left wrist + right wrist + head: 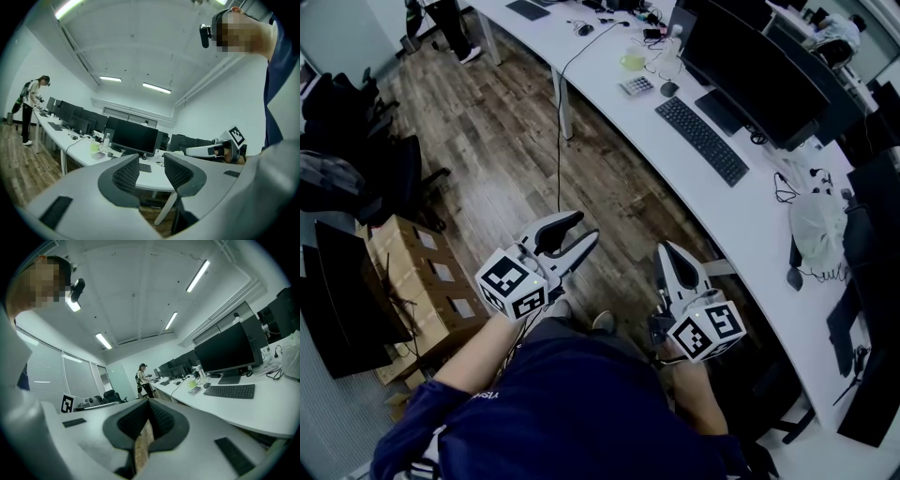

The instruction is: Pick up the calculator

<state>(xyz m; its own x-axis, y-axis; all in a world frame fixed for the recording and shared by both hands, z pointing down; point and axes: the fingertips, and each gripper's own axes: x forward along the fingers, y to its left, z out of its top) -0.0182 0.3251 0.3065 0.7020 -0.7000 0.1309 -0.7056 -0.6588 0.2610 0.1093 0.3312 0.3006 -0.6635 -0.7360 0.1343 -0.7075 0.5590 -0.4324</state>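
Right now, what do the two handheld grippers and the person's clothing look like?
Both the left gripper and the right gripper have white, curved, tapering shells with black trim. Each carries a white cube printed with black square markers. The pads are dark grey and ribbed. The person wears a dark navy top.

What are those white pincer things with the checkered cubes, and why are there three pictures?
A person holds a tool with a claw in each hand. One picture comes from a camera on their head, looking down; the other two come from small cameras riding on the tools. The left claw is open, the right claw is shut, and both are empty. On the long white desk sit a calculator, a keyboard and a monitor. The calculator is far from both claws.
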